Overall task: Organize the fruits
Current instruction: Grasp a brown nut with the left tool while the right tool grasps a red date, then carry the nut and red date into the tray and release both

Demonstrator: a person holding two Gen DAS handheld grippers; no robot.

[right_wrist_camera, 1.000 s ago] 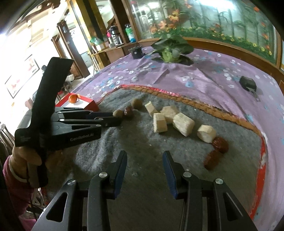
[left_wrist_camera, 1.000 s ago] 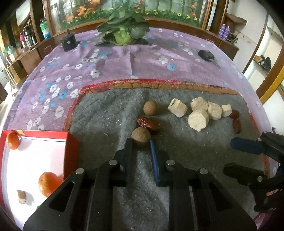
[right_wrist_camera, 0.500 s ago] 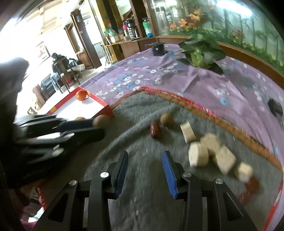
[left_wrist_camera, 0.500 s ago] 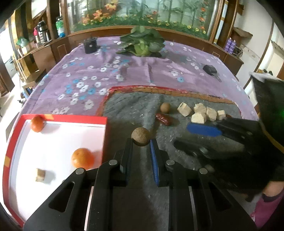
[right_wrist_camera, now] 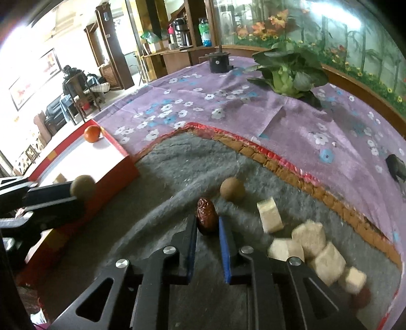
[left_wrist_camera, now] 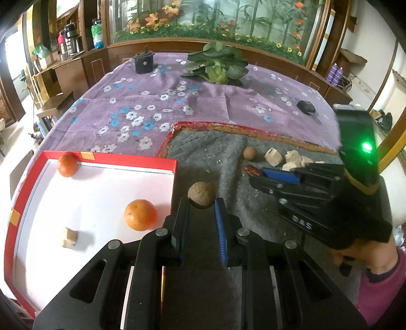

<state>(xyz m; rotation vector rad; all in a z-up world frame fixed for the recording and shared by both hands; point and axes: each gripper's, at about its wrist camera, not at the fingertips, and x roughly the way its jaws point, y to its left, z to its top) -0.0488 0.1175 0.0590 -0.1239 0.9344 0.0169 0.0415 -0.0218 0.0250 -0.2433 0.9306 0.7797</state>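
In the right wrist view, the pale chunks (right_wrist_camera: 317, 243) at four o'clock smear with motion blur, and a red date (right_wrist_camera: 364, 295) beyond them is half hidden. The black object (right_wrist_camera: 395, 165) at three o'clock is cut by the edge.

This looks like a home's living and dining room. A purple flowered tablecloth (left_wrist_camera: 142, 111) covers the table beside a long glass aquarium with artificial flowers (left_wrist_camera: 215, 17). Dark wooden shelves holding a steel thermos (right_wrist_camera: 181, 31) and a black leather sofa (right_wrist_camera: 54, 111) stand beyond.

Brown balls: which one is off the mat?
The brown ball pinched in the left gripper, at the red tray's edge; the other ball lies on the grey mat.
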